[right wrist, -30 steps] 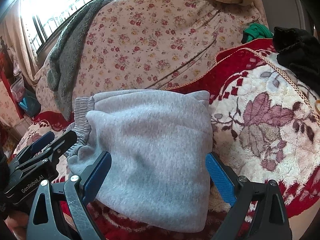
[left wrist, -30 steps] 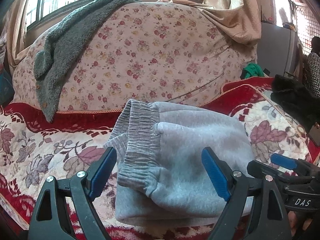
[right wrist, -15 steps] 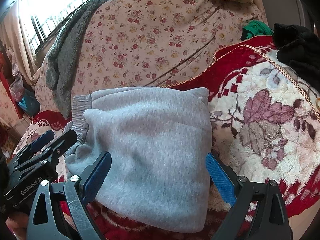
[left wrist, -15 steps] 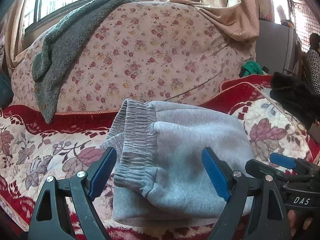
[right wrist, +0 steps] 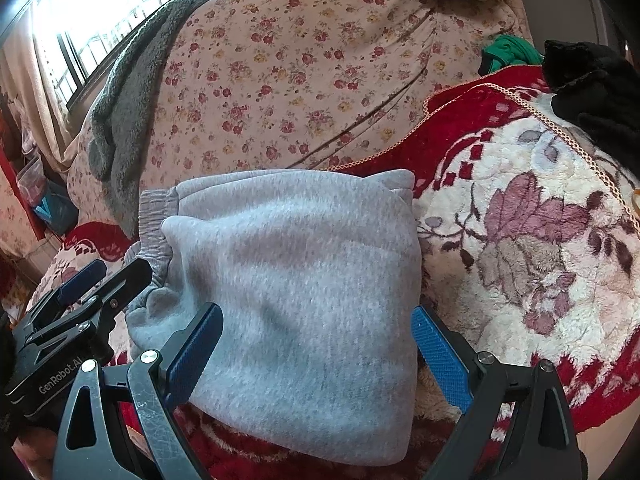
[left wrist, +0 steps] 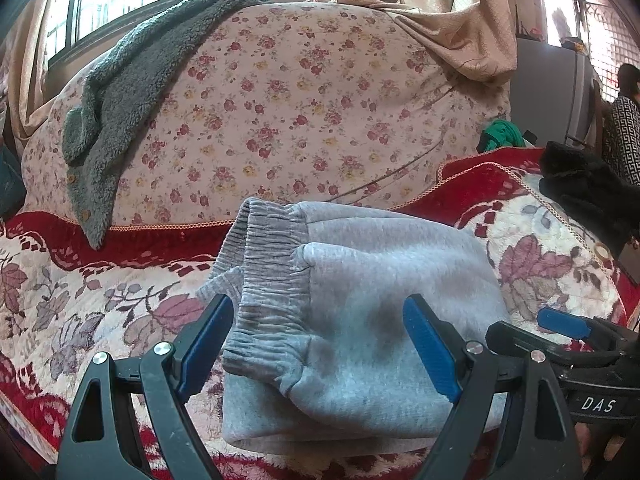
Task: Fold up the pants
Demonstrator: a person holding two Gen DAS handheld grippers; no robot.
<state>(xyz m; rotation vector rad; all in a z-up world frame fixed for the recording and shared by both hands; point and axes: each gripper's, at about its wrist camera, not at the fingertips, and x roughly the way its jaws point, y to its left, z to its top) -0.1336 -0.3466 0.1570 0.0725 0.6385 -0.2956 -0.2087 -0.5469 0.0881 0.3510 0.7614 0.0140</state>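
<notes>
Grey sweatpants (left wrist: 360, 320), folded compact on floral blanket (right wrist: 540, 240), apparently finished; left gripper (left wrist: 320, 344) and right gripper (right wrist: 316, 352) spread wide, grasping nothing.

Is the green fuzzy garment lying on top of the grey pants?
No, the green fuzzy garment is draped over the floral cushion, apart from the grey pants.

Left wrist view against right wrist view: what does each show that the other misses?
Only the left wrist view shows a person in a patterned top at the far right edge. Only the right wrist view shows a clear plastic container at the far left. Both show the folded grey pants on the red floral blanket, the grey fleece garment draped over the floral bedding, and both open grippers, left and right.
</notes>
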